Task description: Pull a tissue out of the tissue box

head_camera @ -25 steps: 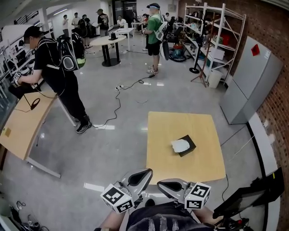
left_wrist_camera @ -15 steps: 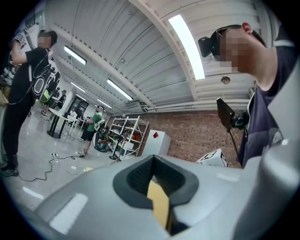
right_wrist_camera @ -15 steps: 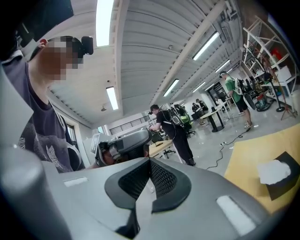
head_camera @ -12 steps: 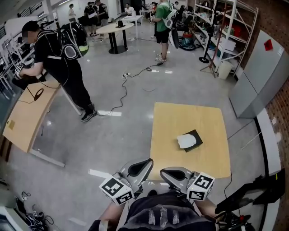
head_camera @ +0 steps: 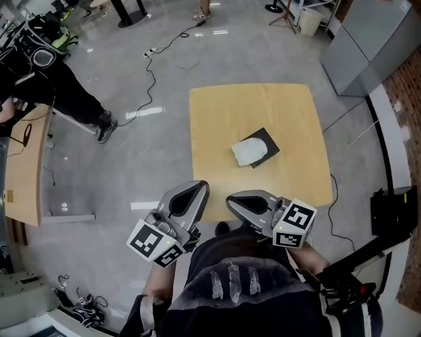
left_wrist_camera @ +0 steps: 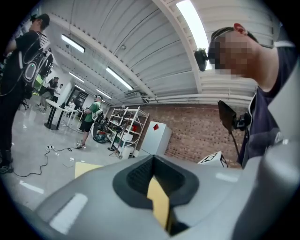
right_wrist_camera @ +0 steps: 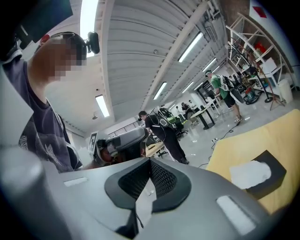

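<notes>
With the black cardboard tissue box [head_camera: 268, 140], white tissue [head_camera: 247, 153] poking up, on the square pale wooden table [head_camera: 223, 112] far ahead, the left gripper [head_camera: 196, 189] and right gripper [head_camera: 231, 201] hang near the body, jaws closed on nothing: approach stage, next reach, open, pinch the tissue.

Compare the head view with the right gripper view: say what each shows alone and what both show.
Head view only: the marker cube on the right gripper, and all four corners of the table. Right gripper view only: the ceiling lights and its shut, empty jaws close up. Both: the black tissue box with a white tissue on top.
</notes>
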